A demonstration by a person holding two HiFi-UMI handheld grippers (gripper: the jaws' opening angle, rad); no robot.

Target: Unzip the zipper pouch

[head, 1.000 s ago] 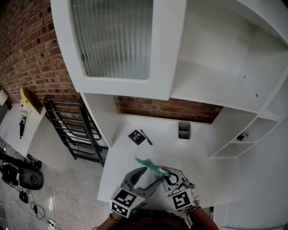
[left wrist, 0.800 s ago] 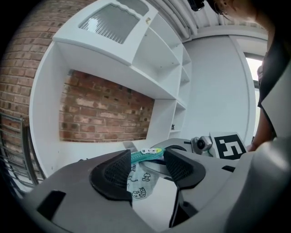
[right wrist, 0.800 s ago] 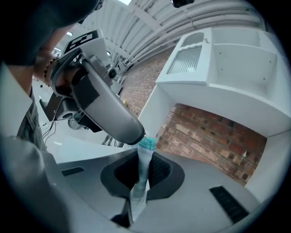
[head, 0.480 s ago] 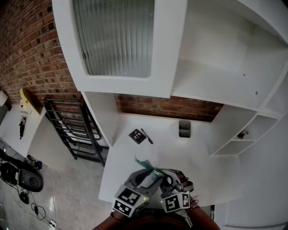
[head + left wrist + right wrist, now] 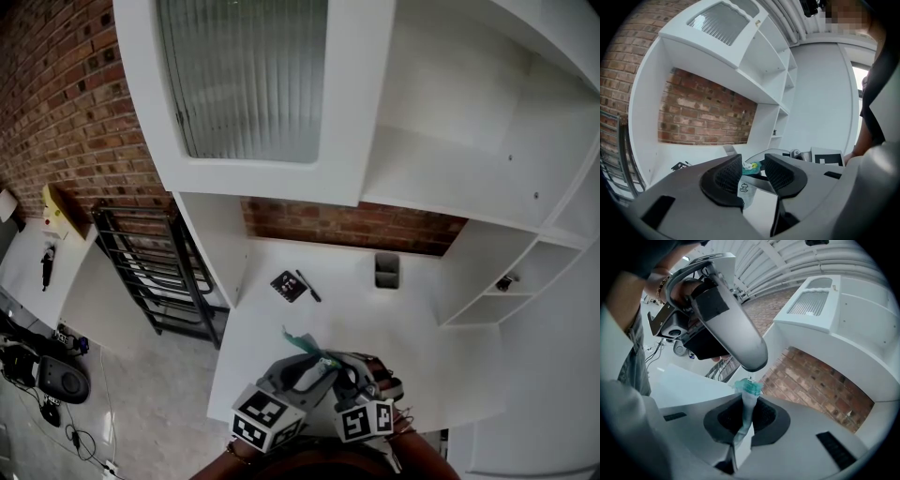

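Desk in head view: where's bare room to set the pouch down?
The desk is bare between the black card with its pen and the grey cup, and from them forward to the pouch. It is also bare right of the cup, up to the shelf unit. It is crowded only at the front edge around the pouch.

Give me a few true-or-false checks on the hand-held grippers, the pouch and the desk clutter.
1. The right hand-held gripper is shut on the zipper pouch. True.
2. The left hand-held gripper is clear of the pouch. False: the pouch sits between its jaws, which have just been closing.
3. A black pen lies beside the black card on the desk. True.
4. The grey container stands on the side shelves. False: it stands on the desk by the brick wall.
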